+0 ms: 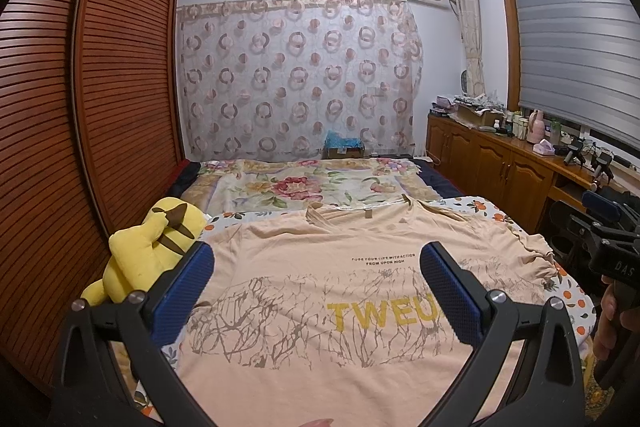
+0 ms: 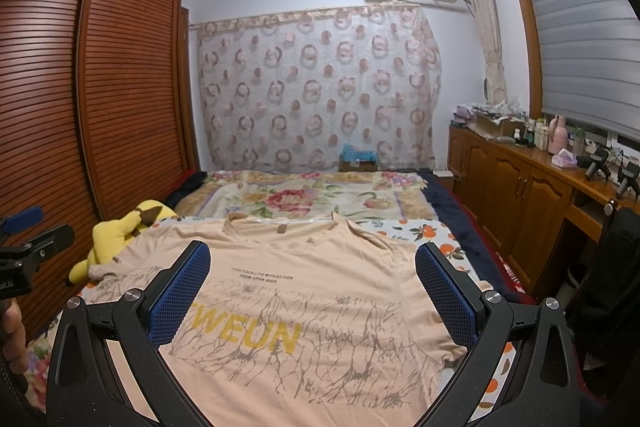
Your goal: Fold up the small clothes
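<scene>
A peach T-shirt point(image 1: 312, 291) with yellow letters and a brown branch print lies flat, front up, on the bed, collar toward the far end; it also fills the right wrist view as the T-shirt point(image 2: 304, 307). My left gripper point(image 1: 316, 275) hovers open above the shirt's chest, blue pads wide apart, nothing between them. My right gripper point(image 2: 312, 275) is open too, over the shirt's chest and right side. In the left wrist view the right gripper shows at the right edge in a hand point(image 1: 608, 307).
A yellow plush toy point(image 1: 152, 247) lies at the shirt's left sleeve, beside the slatted wooden wardrobe point(image 1: 100, 107). A floral quilt point(image 1: 304, 187) covers the far bed. A wooden cabinet point(image 2: 532, 187) with bottles runs along the right, under the window.
</scene>
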